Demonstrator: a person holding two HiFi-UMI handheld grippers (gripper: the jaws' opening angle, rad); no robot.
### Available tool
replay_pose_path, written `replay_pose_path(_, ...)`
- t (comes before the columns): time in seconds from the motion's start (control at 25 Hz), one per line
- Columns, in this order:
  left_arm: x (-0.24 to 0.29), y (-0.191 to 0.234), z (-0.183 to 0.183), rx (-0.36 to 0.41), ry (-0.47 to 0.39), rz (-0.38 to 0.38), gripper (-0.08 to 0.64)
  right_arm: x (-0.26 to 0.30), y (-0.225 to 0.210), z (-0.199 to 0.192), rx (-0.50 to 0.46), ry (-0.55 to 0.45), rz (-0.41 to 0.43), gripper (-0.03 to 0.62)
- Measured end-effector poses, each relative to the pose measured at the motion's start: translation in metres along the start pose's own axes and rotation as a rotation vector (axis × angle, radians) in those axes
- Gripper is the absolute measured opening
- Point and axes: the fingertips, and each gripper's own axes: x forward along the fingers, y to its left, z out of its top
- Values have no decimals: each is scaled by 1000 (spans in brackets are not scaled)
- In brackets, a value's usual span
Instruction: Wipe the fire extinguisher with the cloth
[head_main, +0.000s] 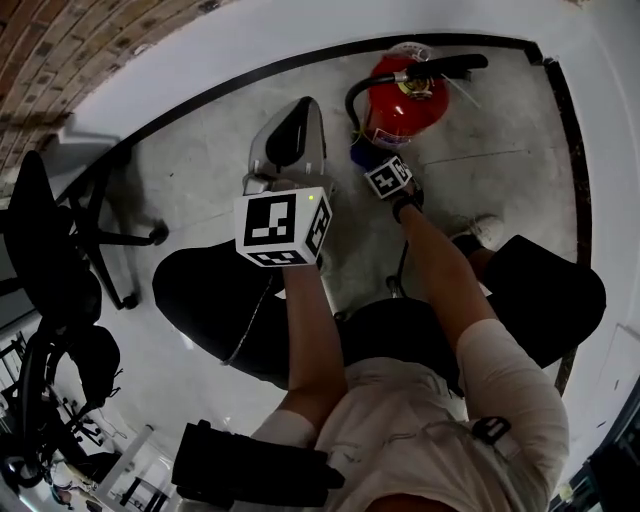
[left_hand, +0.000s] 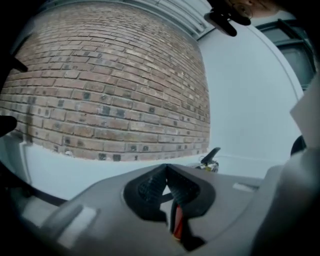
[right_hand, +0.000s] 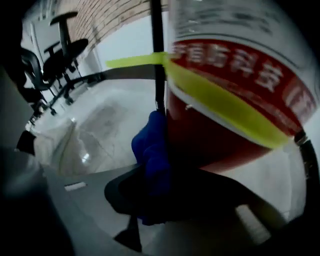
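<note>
- Starting at the left of the head view, black office chairs (head_main: 60, 250) stand below a brick wall (head_main: 50, 40), well apart from the work; the right gripper view shows the same chairs (right_hand: 60, 55) far off along the grey floor (right_hand: 100, 125).
- The left gripper (head_main: 292, 125) hangs raised above the floor, apart from the fire extinguisher (head_main: 400, 100); only its own view shows its jaws, tips (left_hand: 166, 167) brought together with nothing between them, and it looks at the brick wall (left_hand: 110, 85) with a black lever (left_hand: 211, 155) poking up just beyond the gripper's body.
- The fire extinguisher stands upright on the floor near the white wall's black base strip (head_main: 250, 75); the head view gives its red body, black handle and hose.
- The right gripper (head_main: 372, 158) is down at the cylinder's near side; its own view alone shows the jaws (right_hand: 157, 185) clamped on a blue cloth (right_hand: 152, 150), which is pressed against the red cylinder (right_hand: 215, 145), below a yellow band (right_hand: 220, 95) and beside the black hose (right_hand: 157, 55).
- A white shoe (head_main: 487, 232) rests to the right.
</note>
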Motion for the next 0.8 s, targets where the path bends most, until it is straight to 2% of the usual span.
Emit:
replay_pose_path(0.08, -1, 8, 4, -24, -4, 17, 0, -11, 7, -6, 174, -9, 144, 81)
replay_pose_path(0.16, 1, 6, 13, -38, -27, -1, 0, -39, -1, 9, 297, -139, 175, 81)
replay_pose_path(0.28, 8, -4, 31, -23, -62, -42, 0, -140, -3, 72, 366, -463, 130, 83)
replay_pose_path(0.36, 7, -6, 43, -19, -80, -52, 0, -218, 5, 101, 436, -702, 63, 84)
replay_pose_path(0.44, 5, -8, 54, -23, -103, -65, 0, -292, 16, 131, 472, -937, 40, 84)
replay_pose_path(0.52, 2, -7, 64, -37, -134, -70, 0, -347, 20, 165, 460, -1110, 50, 84)
replay_pose_path(0.56, 0, -5, 67, -50, -148, -71, 0, -368, 15, 180, 484, -1177, 43, 86)
replay_pose_path(0.68, -1, -7, 62, -68, -141, -88, 0, -401, -14, 197, 666, -1299, 7, 86)
replay_pose_path(0.76, -1, -12, 52, -56, -116, -106, 0, -393, -28, 182, 769, -1291, -34, 86)
replay_pose_path(0.8, -1, -15, 49, -54, -112, -114, 0, -385, -31, 173, 780, -1296, -54, 86)
